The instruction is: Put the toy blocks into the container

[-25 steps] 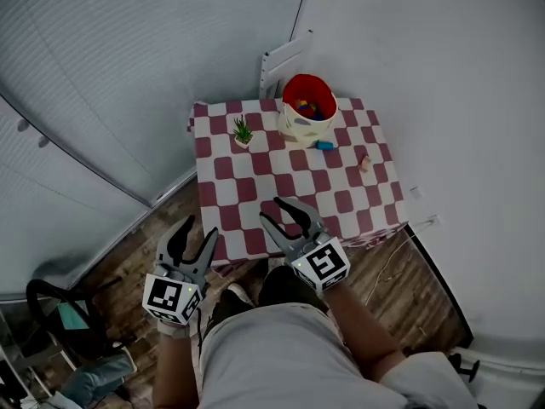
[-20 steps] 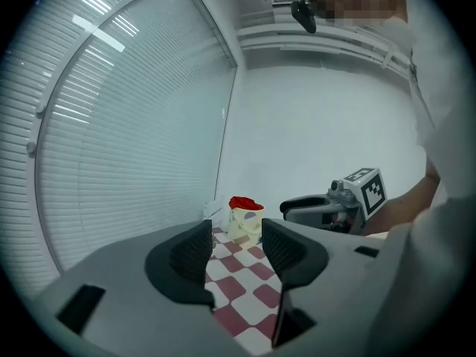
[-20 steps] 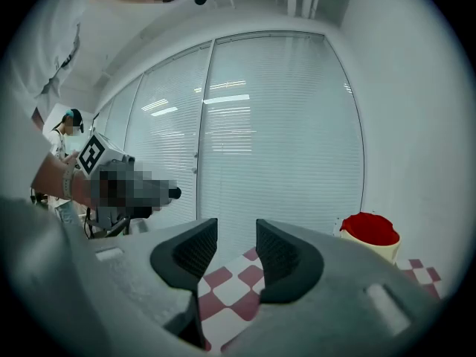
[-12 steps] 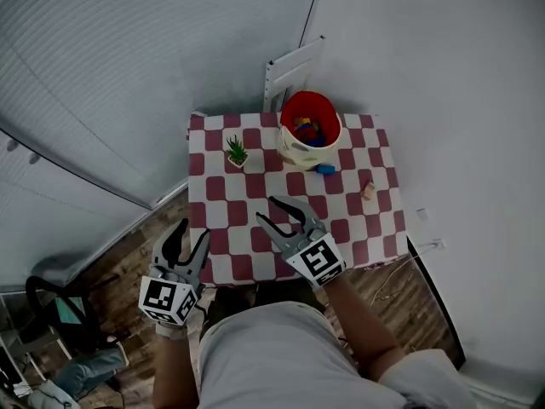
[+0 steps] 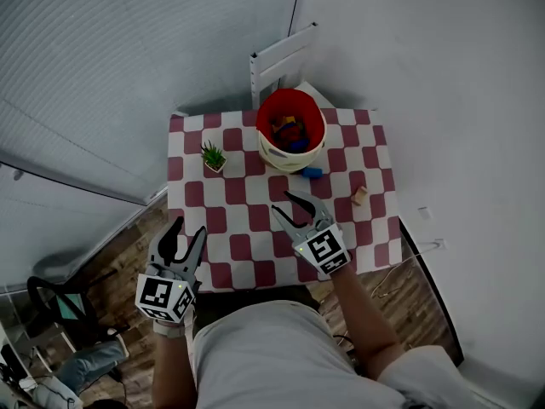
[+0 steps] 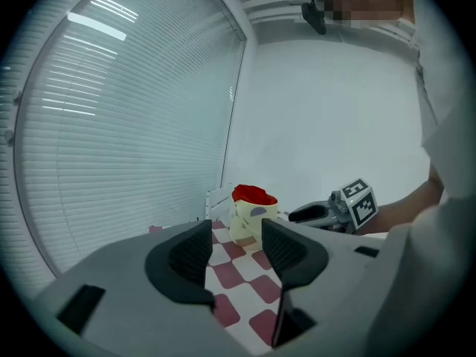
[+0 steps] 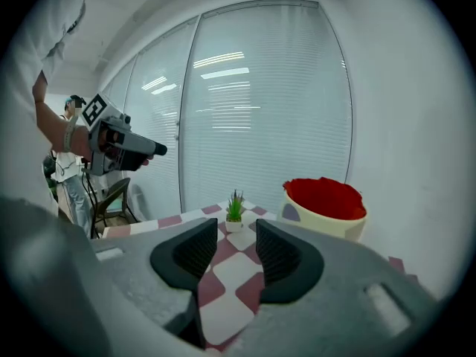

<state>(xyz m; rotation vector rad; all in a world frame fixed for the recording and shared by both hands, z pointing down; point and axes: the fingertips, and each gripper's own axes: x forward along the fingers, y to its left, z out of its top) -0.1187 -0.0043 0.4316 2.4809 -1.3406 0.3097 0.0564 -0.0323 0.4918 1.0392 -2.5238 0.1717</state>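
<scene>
On the checkered table [image 5: 243, 221], I saw 2 loose blocks: a blue block [image 5: 312, 173] just beside the red-lined container [image 5: 274, 158], a tan block [image 5: 360, 196] further right. My right gripper [image 5: 283, 203] and left gripper [image 5: 189, 227] both had spread, empty jaws.

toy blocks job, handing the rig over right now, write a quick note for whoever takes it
Left hand-held gripper: open, empty, at the near left corner of the checkered table.
Right hand-held gripper: open, empty, over the table, pointing toward the bucket.
Container: red-lined cream bucket at the far edge of the table, with a small potted plant to its left.
Done: several coloured blocks are already inside the bucket.
Left: a blue block lies on the cloth just in front of the bucket, and a tan block lies further right. Both are closer to the right gripper.
</scene>
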